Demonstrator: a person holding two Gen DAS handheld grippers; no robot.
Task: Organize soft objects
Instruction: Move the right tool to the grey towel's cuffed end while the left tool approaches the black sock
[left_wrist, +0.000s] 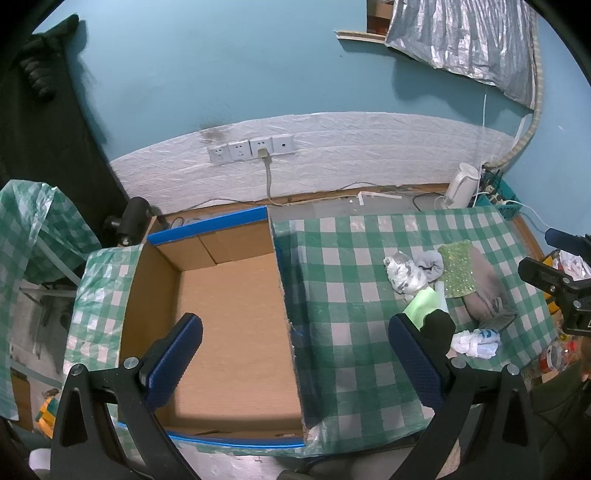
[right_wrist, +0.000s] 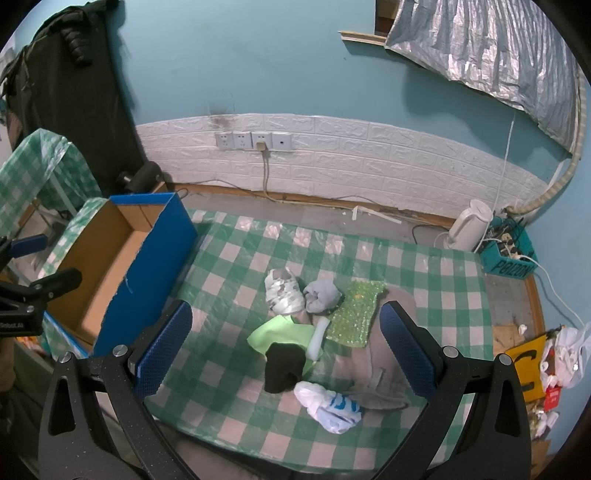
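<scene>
Presently, left gripper (left_wrist: 295, 360): jaws spread wide, nothing held, seen over the cardboard box (left_wrist: 236, 314).
Right gripper (right_wrist: 286, 349): jaws spread wide, nothing held, seen above the pile.
Cardboard box: blue-sided, open-topped, set at the left edge of the checked tablecloth (right_wrist: 236, 369).
Soft pile: gathered near the tablecloth's right edge, well apart from the box.
Pile contents: black sock (right_wrist: 282, 367) laid on a light green cloth (right_wrist: 280, 334); grey sock (right_wrist: 321, 295) beside a white patterned bundle (right_wrist: 284, 293); green sequined patch (right_wrist: 356, 314); white-and-blue bundle (right_wrist: 330, 406) nearest the front edge.

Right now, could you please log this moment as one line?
left gripper open over empty box | right gripper open above sock pile
</scene>
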